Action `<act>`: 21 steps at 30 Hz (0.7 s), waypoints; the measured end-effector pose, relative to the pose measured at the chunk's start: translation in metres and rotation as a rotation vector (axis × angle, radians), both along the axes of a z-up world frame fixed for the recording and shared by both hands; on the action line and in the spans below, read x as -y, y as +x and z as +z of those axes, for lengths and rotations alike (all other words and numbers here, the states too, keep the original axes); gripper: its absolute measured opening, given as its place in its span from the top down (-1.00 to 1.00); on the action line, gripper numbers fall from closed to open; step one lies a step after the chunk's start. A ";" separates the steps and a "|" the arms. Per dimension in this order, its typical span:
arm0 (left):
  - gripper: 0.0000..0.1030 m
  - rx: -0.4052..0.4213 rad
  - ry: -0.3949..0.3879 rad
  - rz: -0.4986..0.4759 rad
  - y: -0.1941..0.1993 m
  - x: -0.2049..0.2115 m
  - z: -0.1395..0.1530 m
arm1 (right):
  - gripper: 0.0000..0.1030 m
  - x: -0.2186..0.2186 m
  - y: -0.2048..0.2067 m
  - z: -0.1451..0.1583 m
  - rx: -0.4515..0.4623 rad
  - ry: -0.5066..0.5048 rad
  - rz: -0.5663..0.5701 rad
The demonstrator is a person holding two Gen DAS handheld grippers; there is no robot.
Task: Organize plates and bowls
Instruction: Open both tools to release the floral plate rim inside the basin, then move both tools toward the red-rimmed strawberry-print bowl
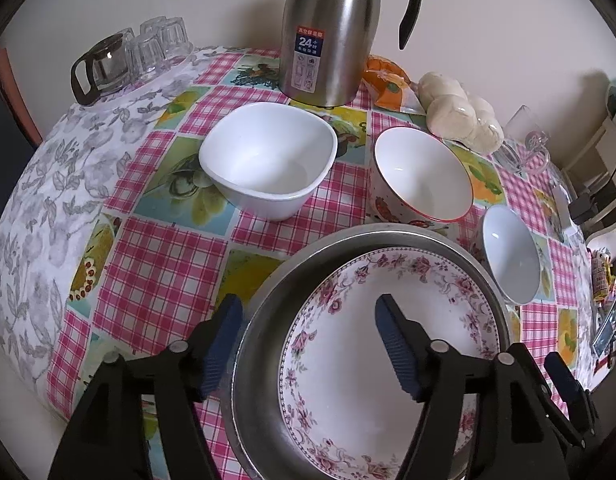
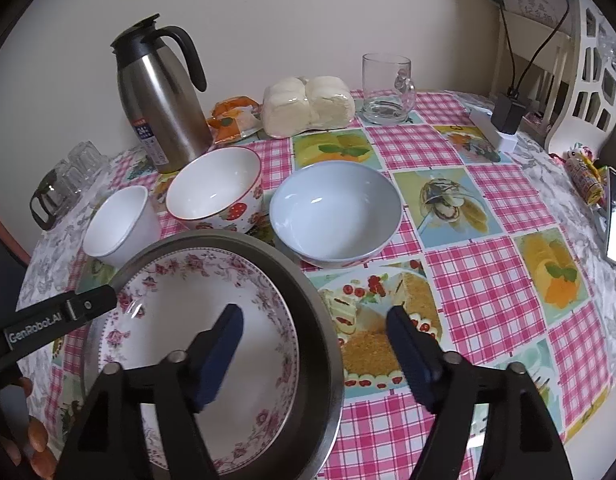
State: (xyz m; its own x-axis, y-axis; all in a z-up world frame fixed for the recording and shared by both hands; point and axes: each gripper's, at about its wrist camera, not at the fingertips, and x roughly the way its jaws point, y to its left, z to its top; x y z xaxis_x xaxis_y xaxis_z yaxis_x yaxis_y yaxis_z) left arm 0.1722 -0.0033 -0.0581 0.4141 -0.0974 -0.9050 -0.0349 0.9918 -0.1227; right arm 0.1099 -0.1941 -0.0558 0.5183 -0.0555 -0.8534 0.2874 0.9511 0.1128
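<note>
A floral plate [image 1: 348,360] lies inside a steel pan [image 1: 259,360] at the table's front; both show in the right wrist view, the plate [image 2: 179,320] and the pan [image 2: 308,320]. My left gripper [image 1: 308,344] is open, its fingers astride the pan's left rim. My right gripper [image 2: 314,348] is open, astride the pan's right rim. Behind stand a white square bowl [image 1: 267,160], a strawberry bowl [image 1: 422,176] and a pale blue bowl [image 1: 508,254]. In the right wrist view they are the white bowl [image 2: 119,224], the strawberry bowl [image 2: 215,188] and the blue bowl [image 2: 336,212].
A steel thermos jug [image 1: 328,32] stands at the back, with a bag of buns [image 1: 460,112] and an orange packet [image 1: 388,80] beside it. A glass mug [image 2: 386,88] is back right. Small glasses and a glass pot [image 1: 103,64] are back left. A charger [image 2: 504,120] lies at the right.
</note>
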 end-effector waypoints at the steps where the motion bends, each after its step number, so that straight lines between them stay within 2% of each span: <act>1: -0.40 0.001 0.002 0.000 0.000 0.000 0.000 | -0.60 0.000 0.000 -0.001 -0.003 -0.002 -0.003; 4: -0.42 0.000 0.008 0.008 0.001 -0.001 -0.001 | -0.65 0.003 0.000 -0.001 -0.006 -0.007 -0.013; 6: -0.58 0.002 0.016 0.015 0.001 -0.002 -0.001 | -0.68 0.004 -0.001 -0.001 -0.004 -0.009 -0.018; 9: -0.62 0.011 0.026 0.022 0.001 -0.003 0.000 | -0.78 0.005 -0.001 -0.001 0.002 -0.010 -0.022; 11: -0.62 0.018 0.035 0.030 0.001 -0.003 0.000 | -1.00 0.006 -0.001 -0.001 0.005 -0.008 -0.024; 17: -0.65 0.042 0.050 0.054 0.000 -0.005 0.003 | -1.00 0.007 -0.001 -0.001 0.019 -0.004 -0.018; 19: -0.81 0.054 0.049 0.064 0.000 -0.006 0.006 | -1.00 0.006 -0.001 0.000 0.026 -0.005 -0.014; 21: -0.83 0.067 0.046 0.069 0.000 -0.007 0.008 | -1.00 0.006 -0.001 0.001 0.027 -0.006 -0.013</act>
